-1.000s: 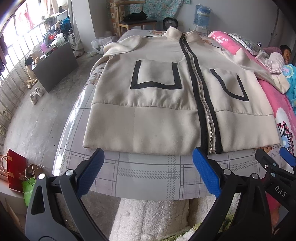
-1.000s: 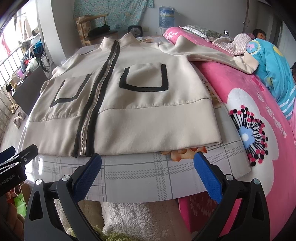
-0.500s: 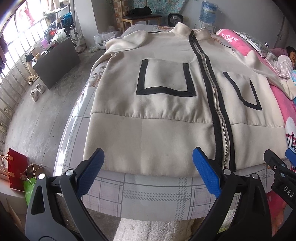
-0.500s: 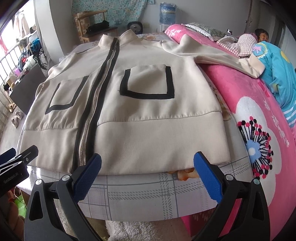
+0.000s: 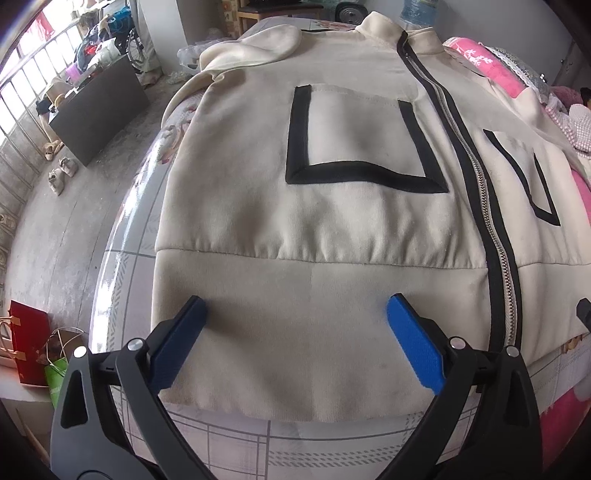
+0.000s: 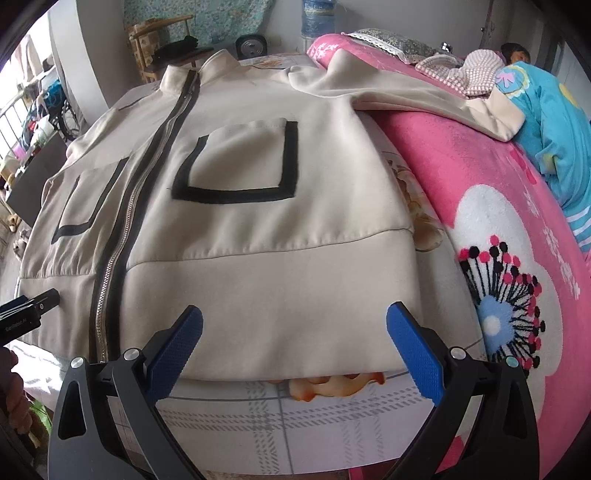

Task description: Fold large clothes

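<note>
Both spread wide, gripping nothing: left tool (image 5: 295,314) and right tool (image 6: 294,323) over the hem of the cream zip jacket (image 5: 332,206), flat on the bed (image 6: 258,417). Best pinched at both hem corners together. Left view: folded sleeve (image 5: 255,44); right view: outstretched sleeve (image 6: 424,96).

We see a pink blanket (image 6: 461,155) with a big white flower print along the right side of the bed, and a grey checked sheet (image 6: 258,421) at the near edge. A person in a blue top (image 6: 546,122) lies at the far right. Against the back wall we make out a water bottle (image 6: 317,14), a small fan (image 6: 252,45) and a wooden chair (image 6: 162,40). On the concrete floor stand a dark cabinet (image 5: 99,110), light shoes (image 5: 61,173) and a red bag (image 5: 27,341)
</note>
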Available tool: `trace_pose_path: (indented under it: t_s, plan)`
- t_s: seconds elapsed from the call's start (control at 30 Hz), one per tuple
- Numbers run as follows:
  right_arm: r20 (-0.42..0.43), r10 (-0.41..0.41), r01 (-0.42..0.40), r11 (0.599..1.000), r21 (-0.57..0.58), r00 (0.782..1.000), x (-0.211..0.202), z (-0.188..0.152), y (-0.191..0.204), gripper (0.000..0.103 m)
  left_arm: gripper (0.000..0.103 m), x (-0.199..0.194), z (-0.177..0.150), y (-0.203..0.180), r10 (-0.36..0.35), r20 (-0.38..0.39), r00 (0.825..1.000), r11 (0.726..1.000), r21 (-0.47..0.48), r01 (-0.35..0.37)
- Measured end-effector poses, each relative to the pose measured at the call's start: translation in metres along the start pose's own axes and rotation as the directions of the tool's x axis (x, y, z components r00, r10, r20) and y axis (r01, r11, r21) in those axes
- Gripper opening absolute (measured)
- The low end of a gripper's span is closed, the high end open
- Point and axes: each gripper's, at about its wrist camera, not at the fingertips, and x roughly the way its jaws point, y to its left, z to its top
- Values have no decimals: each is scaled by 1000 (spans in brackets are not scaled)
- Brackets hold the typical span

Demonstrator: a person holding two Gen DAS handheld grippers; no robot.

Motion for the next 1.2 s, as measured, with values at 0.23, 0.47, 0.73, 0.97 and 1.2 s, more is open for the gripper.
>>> trace_pose_path:
  t_s: [0.23,0.47,0.73,0.97,1.2]
  plan:
    - [-9,83,-82,995,63,996,2,0,-40,97,96,-4,-11,0,-13,66,998,999,52,9]
    - [-2,133,-132,988,76,991,10,4,-49,91,96,-9,-18,4,-35,87,996,996,86,28]
    - [14,112,-113,992,64,994,11,1,-55,65,94,-41,-24,49,-58,217,974,998,-22,64]
    - [14,108,-108,992,67,994,15,7,-58,37,49,-24,-26,92,-55,154,987,981,-176,82]
    - [15,67,-67,997,26,998,22,-1,-55,25,47,-25,-40,93,-50,161,986,985,-157,75]
